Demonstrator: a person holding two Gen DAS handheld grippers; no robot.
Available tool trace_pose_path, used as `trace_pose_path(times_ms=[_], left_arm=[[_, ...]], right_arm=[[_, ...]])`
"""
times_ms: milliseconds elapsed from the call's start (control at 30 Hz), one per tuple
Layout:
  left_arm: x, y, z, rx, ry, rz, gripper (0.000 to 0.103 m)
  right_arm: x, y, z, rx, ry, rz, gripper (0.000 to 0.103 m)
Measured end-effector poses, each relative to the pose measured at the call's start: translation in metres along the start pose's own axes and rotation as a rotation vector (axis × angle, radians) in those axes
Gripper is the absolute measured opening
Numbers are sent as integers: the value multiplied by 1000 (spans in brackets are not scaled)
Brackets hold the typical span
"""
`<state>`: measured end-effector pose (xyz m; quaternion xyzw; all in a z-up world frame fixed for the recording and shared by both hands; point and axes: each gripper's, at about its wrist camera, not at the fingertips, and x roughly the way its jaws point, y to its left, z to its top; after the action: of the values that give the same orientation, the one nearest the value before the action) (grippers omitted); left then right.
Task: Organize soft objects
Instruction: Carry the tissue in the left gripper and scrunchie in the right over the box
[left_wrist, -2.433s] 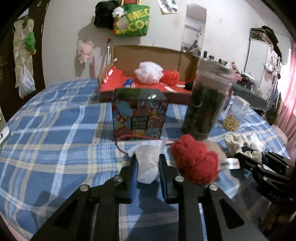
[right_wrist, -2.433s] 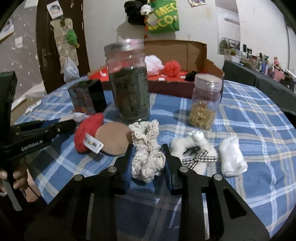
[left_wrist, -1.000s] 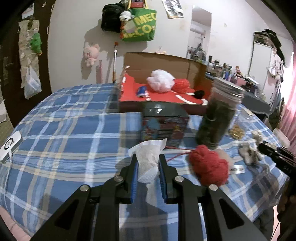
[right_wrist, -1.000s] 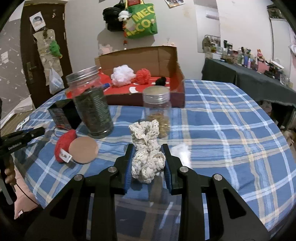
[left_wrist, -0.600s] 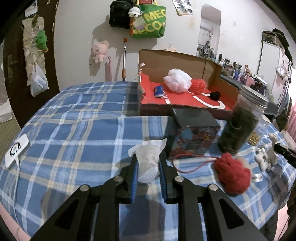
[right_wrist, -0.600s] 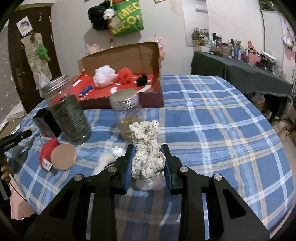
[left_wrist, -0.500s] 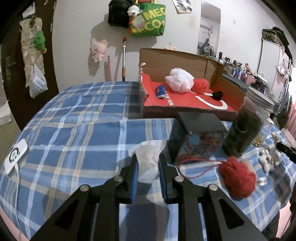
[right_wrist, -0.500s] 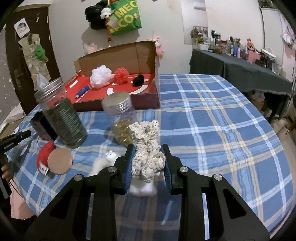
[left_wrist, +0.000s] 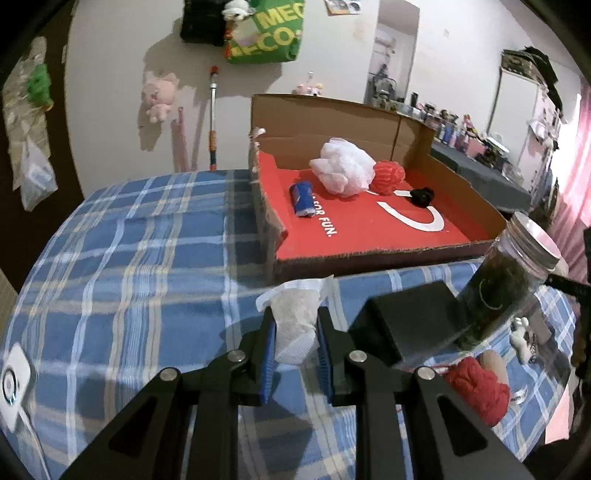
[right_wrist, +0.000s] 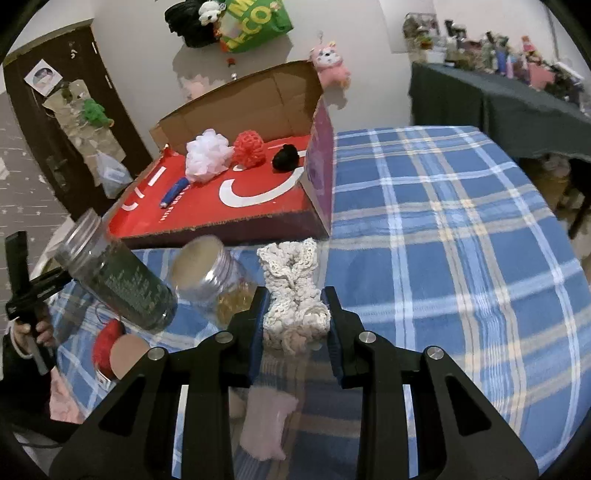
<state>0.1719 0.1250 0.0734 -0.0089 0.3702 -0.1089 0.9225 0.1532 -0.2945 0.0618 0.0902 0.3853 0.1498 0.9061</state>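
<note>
My left gripper (left_wrist: 295, 332) is shut on a white cloth pouch (left_wrist: 295, 317) and holds it above the plaid table, short of the open cardboard box (left_wrist: 369, 236). My right gripper (right_wrist: 295, 314) is shut on a cream crochet scrunchie (right_wrist: 293, 295), held above the table near the box's front right corner (right_wrist: 317, 206). The box has a red floor and holds a white pouf (left_wrist: 341, 170), a red yarn ball (left_wrist: 388, 177), a black scrunchie (left_wrist: 421, 195) and a blue roll (left_wrist: 302, 199). A red knitted item (left_wrist: 476, 387) lies on the table.
A dark jar (left_wrist: 502, 288) with a metal lid and a black box (left_wrist: 410, 321) stand right of the left gripper. A smaller jar (right_wrist: 214, 280) with yellow contents stands left of the right gripper. A small white plush (left_wrist: 524, 332) and a white pouch (right_wrist: 266, 424) lie on the blue plaid tablecloth (right_wrist: 443, 258).
Both grippers have risen and moved forward toward the cardboard box, each still holding its item. The box looks nearer and the jars lower in both views.
</note>
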Motion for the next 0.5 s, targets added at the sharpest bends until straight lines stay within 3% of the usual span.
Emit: trace_pose_path(times_ms=[500], left_arm=[[17, 4, 35, 88, 55, -121, 21]], right_arm=[[17, -14, 40, -48, 117, 157, 27]])
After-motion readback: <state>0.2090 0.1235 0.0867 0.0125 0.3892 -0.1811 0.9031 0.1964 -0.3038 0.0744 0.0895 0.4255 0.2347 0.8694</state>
